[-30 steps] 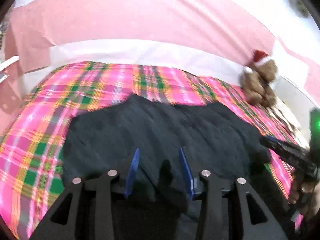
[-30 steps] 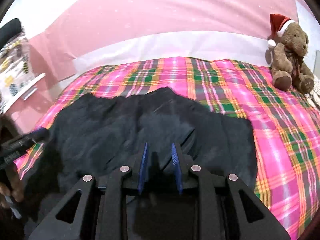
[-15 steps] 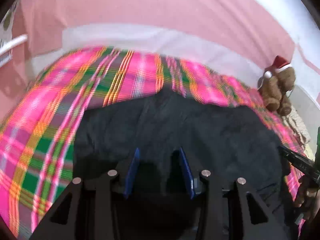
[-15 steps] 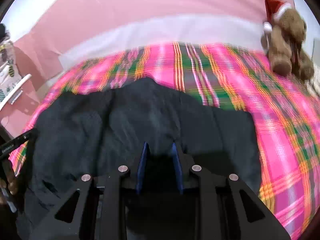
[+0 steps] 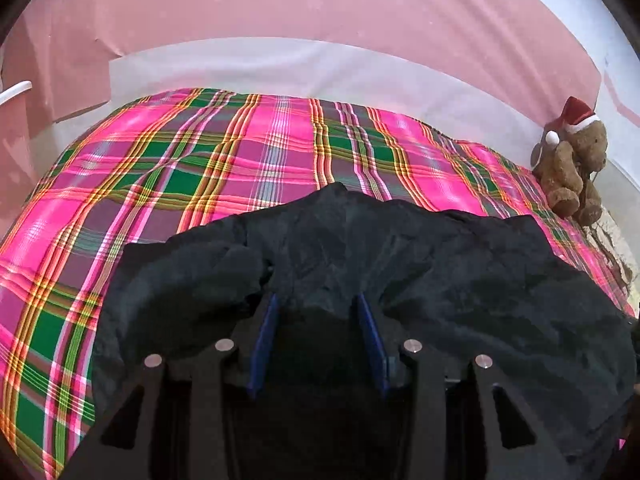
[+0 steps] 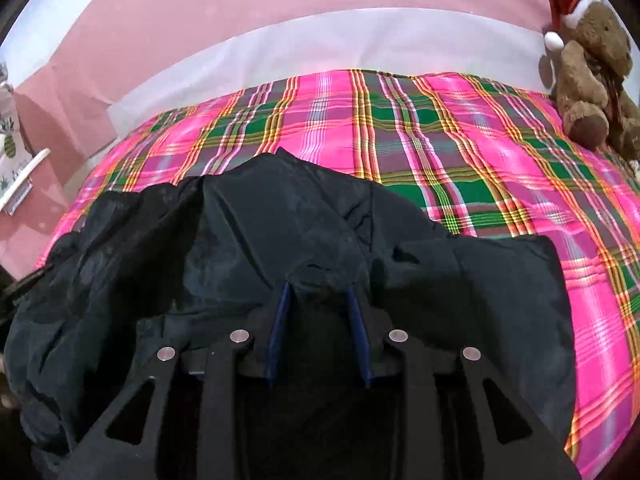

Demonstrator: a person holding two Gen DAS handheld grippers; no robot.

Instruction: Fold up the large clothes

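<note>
A bed covered in a bright pink, green and yellow plaid sheet (image 5: 224, 168) fills most of both wrist views, running ahead of each gripper to a pale pink and white wall (image 5: 320, 12) beyond. On it, directly under and ahead of both grippers, lies the large dark navy, crumpled fabric garment (image 5: 460, 280), spread wide with its far edge rising to a soft peak straight ahead of the fingers; in the right wrist view the same garment (image 6: 248, 232) spreads ahead and to the left of the gripper, with bare plaid sheet (image 6: 480, 152) to its right. A brown plush teddy bear in a red and white Santa hat (image 6: 588, 76) sits far ahead and to the right of both grippers, at the bed's far corner against the wall. The left gripper (image 5: 318, 300) has its blue-padded fingers partly apart with a bunch of the dark cloth rising between them; it looks gripped, though the dark folds make the contact hard to confirm. The right gripper (image 6: 319, 288) has just been opening its jaws, and a small ridge of the garment sits between the blue pads, which seem to touch it at the tips.
</note>
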